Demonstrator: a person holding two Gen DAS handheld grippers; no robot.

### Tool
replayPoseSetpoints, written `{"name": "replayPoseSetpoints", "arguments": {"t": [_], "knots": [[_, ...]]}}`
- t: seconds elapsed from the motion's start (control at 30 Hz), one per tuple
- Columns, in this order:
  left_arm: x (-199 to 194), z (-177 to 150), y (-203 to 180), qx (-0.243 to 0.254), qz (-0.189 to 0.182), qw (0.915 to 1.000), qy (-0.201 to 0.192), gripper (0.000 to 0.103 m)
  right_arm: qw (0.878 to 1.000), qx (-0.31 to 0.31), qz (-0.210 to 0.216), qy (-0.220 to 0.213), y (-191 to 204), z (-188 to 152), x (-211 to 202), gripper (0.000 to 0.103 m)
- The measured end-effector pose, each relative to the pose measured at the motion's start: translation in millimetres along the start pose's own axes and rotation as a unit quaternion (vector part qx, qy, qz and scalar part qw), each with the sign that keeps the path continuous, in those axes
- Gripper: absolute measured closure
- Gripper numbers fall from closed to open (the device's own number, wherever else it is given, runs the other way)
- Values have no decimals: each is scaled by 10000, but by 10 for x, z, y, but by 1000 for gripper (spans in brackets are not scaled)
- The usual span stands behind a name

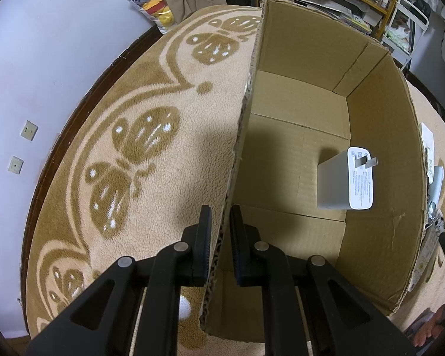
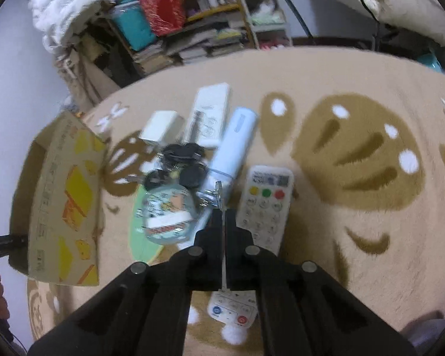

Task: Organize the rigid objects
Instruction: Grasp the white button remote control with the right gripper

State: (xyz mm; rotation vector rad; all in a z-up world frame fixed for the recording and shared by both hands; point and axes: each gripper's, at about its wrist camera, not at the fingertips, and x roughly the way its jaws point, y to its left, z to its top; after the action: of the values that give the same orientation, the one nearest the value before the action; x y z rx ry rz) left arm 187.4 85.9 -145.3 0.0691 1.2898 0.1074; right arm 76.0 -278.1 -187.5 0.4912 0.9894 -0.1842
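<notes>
Keys (image 2: 175,163): black-headed bunch with a round picture tag (image 2: 167,213), lying at eleven o'clock from our right gripper (image 2: 222,216); we judge it the next piece to box.
Box (image 1: 379,160): our left gripper (image 1: 221,222) clenches its near wall; a white charger (image 1: 345,178) already lies inside at three o'clock.
Lifting well: our right jaws pinch a thin metal piece of the bunch; we should rise slowly so the tag swings little.
Pose: both grippers point steeply down.
Remote (image 2: 265,201): just beside, at one o'clock.

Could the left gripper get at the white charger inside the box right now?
Probably not: the left gripper is shut on the cardboard box wall. The white charger lies unobstructed inside, but reaching it means letting go first.
</notes>
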Motion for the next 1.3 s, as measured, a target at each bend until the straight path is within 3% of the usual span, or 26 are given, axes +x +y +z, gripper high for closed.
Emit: {"name": "replayPoseSetpoints", "arguments": {"t": [0.2,0.27,0.33,0.5,0.63,0.9,1.07,1.13,1.3], "knots": [[3,-2,-14,20,24,10000,1,91,9992,266,252,128,-130,19,26,99],[1,-2,-15,22,23,10000,1,91,9985,406,190,299,-172,19,64,91],[0,-2,-18,25,24,10000,-1,91,9972,562,219,437,-237,3,97,73],[1,-4,-15,24,20,10000,-1,91,9969,569,245,487,-247,-25,96,69],[-1,-3,-19,22,24,10000,0,91,9973,608,17,400,-276,-55,51,48],[1,-10,-18,24,32,10000,1,91,9947,553,48,860,-243,-123,274,47],[1,-14,-12,13,26,10000,4,91,9959,122,-345,825,-110,-171,358,48],[6,-17,-5,2,15,10000,9,91,9954,26,-535,793,-85,-180,356,56],[7,-19,-3,-5,16,10000,7,91,9959,15,-627,648,-76,-182,296,60]]}}
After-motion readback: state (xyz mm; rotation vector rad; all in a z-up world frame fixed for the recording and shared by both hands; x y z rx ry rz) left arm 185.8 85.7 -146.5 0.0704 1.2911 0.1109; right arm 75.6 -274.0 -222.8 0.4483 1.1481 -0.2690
